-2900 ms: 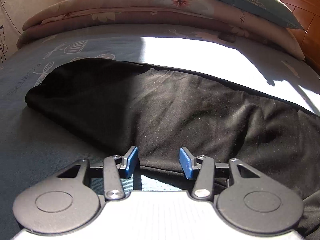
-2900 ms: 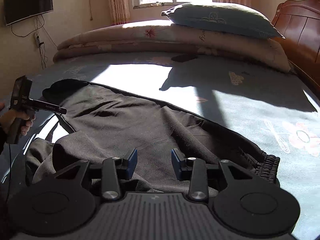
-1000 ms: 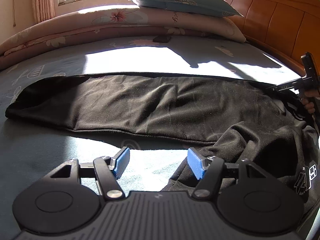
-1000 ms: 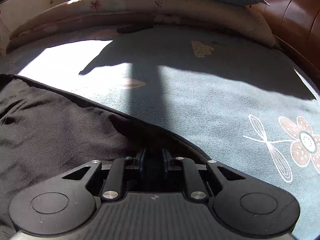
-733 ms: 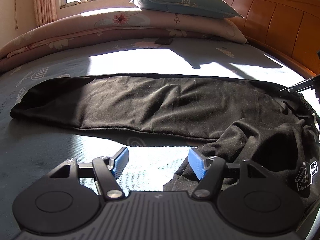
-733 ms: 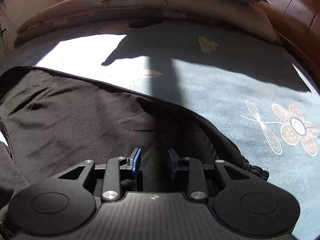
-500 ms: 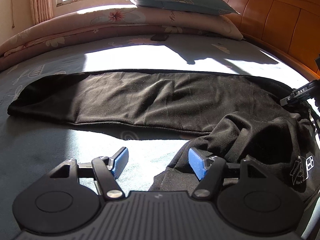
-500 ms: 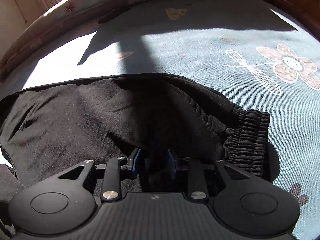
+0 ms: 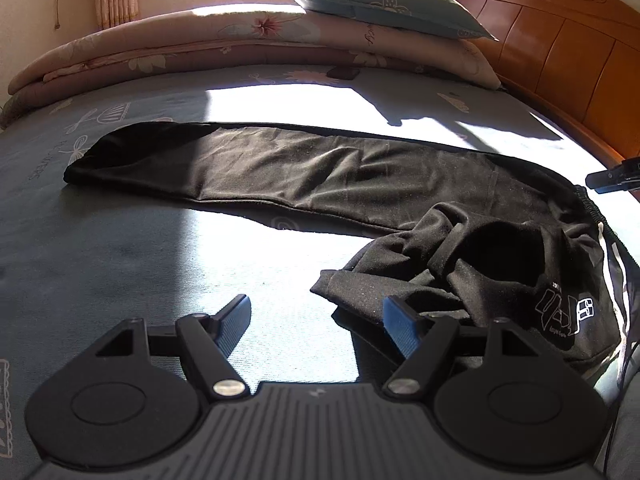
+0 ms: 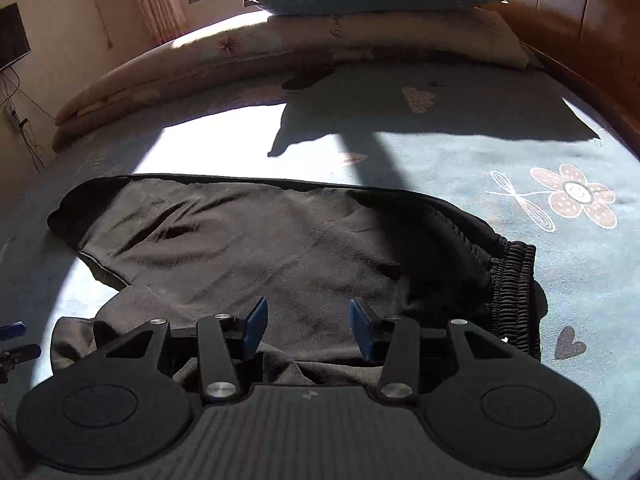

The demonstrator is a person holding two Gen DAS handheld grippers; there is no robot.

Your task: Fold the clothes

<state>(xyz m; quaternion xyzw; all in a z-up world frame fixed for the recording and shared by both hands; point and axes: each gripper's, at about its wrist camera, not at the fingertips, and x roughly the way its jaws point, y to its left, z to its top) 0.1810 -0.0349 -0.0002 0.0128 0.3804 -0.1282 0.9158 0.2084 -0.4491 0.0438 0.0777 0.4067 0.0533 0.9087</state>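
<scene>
Both claws are opening and grip nothing — left claw (image 9: 316,320) and right claw (image 10: 306,322) above black trousers (image 9: 340,176) on the bed (image 9: 120,248).

One pair of black trousers (image 9: 320,176) lies on one bed (image 9: 120,248). One pillow (image 9: 384,4) sits on one folded floral quilt (image 9: 200,52), beside one wooden headboard (image 9: 560,52). Two grippers show, the left gripper (image 9: 316,320) and the right gripper (image 10: 306,324), each with two blue-padded fingers (image 9: 400,326).
</scene>
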